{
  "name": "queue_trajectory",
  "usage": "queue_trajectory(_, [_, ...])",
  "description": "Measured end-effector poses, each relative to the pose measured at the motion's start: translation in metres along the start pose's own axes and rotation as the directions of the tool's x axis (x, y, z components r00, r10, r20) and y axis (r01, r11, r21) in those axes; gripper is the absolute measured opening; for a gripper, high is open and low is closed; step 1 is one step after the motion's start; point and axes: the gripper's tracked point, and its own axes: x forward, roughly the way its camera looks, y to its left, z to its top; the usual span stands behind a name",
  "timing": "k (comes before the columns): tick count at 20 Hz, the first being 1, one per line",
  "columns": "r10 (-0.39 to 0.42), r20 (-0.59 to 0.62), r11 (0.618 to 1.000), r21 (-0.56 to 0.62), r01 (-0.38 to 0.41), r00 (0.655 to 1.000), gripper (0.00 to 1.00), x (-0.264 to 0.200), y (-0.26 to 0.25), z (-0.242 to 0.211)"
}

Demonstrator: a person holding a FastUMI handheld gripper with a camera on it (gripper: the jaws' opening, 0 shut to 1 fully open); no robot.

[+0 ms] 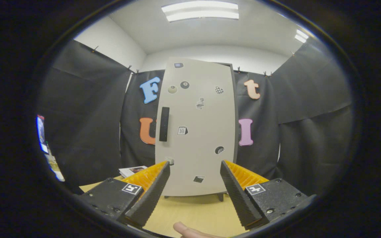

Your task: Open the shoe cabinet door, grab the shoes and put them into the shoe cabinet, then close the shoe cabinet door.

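The shoe cabinet [195, 129] stands upright on the wooden table, straight ahead of my gripper [194, 164] and beyond its fingertips. Its pale grey door is closed and carries several small stickers. A dark vertical handle [164, 124] sits near the door's left edge, above my left finger [150, 188]. My gripper is open, with nothing between the fingers, a short way back from the cabinet.
The light wooden table [190, 211] runs under the cabinet. A small booklet [131, 171] lies on it left of the cabinet. A person's fingertip [187, 230] shows at the near table edge between the fingers. Black cloth walls close the booth on three sides.
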Motion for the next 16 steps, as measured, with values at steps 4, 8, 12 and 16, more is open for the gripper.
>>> queue_trajectory(4, [0.005, -0.022, 1.0, 0.004, -0.005, 1.0, 0.99, 0.006, 0.0, -0.006])
queue_trajectory(8, [0.013, -0.019, 1.0, 0.021, -0.012, 1.0, 0.99, 0.005, 0.002, -0.004])
queue_trajectory(12, [0.021, -0.021, 1.0, 0.013, -0.021, 1.0, 0.99, 0.003, 0.005, -0.007])
queue_trajectory(16, [0.046, -0.022, 0.999, 0.006, -0.046, 0.999, 0.99, -0.004, 0.011, -0.007])
